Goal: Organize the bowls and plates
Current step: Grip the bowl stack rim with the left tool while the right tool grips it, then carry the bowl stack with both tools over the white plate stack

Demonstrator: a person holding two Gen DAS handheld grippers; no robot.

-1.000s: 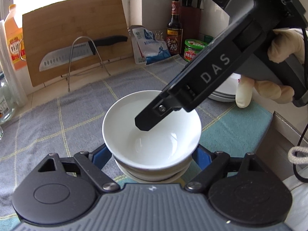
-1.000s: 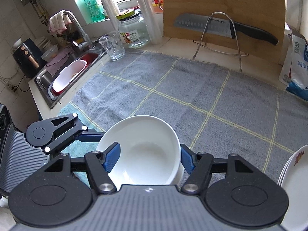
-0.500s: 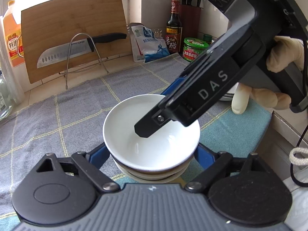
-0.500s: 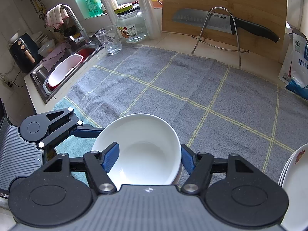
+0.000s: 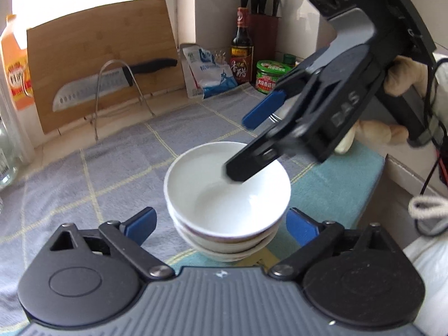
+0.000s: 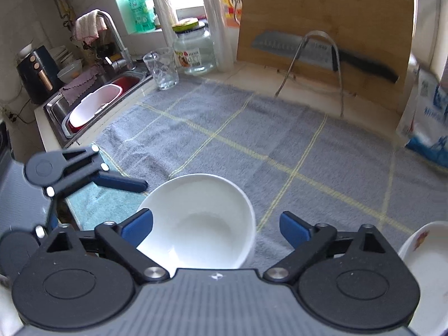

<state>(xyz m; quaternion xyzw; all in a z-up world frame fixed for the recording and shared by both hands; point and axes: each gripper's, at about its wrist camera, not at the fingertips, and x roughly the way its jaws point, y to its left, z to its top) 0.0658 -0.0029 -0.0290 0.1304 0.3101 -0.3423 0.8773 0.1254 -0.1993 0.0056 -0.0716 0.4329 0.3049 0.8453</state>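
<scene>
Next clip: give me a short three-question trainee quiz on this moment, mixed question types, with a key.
1. True or false: the left gripper is clamped on the bowl stack.
2. What lies under the stack? A) bare tile B) checked towel C) cutting board
3. Fill in: the right gripper has its jaws ____.

Key: 1 false, both grippers' jaws have just been opening, the pads stand clear beside the stack; 2 B; 3 open.

"DAS" on the right gripper [image 5: 240, 148] body; other labels too blurred
</scene>
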